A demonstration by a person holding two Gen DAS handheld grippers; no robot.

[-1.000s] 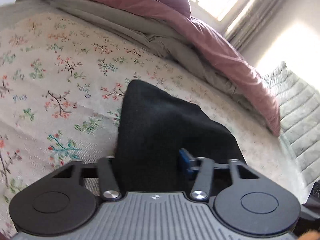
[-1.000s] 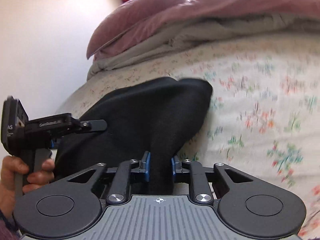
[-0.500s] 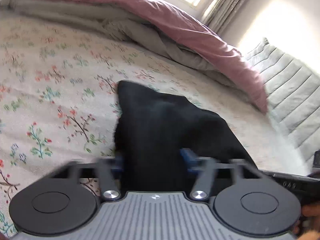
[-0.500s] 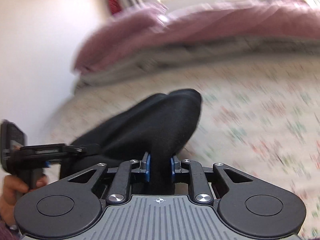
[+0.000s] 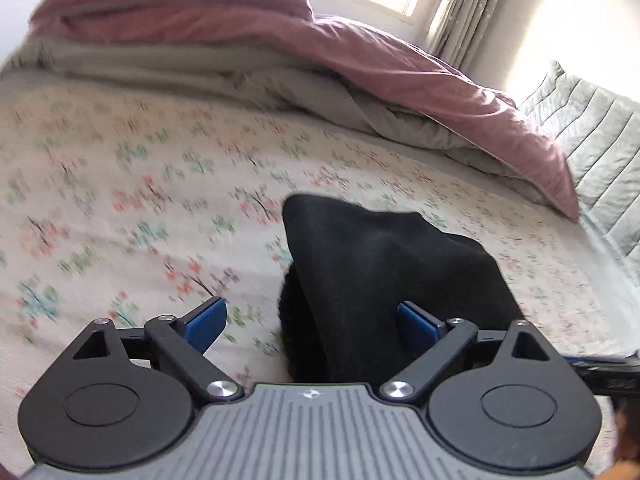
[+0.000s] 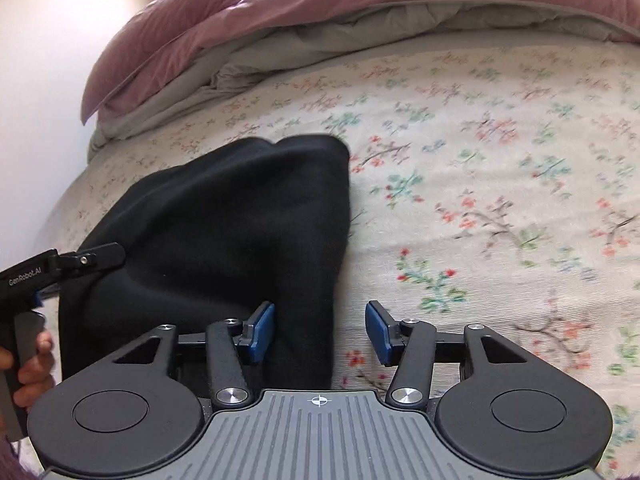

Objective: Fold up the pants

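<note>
Floral bedspread [image 5: 120, 184], both jaws just opened, pants [image 5: 384, 272] released

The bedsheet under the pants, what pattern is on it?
The bedsheet is cream with small pink, red and green floral sprigs, clearest in the right wrist view.

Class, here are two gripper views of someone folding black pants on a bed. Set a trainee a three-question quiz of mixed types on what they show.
1. True or false: the left gripper is clamped on the black pants.
2. What do the pants lie on? A) floral bedsheet B) wooden floor C) grey sofa
3. Fill in: bunched at the far side of the bed is a ____ duvet.

Key
1. False: its jaws have just been opening and stand wide, pads off the cloth.
2. A, the floral bedsheet.
3. Pink duvet.
</note>
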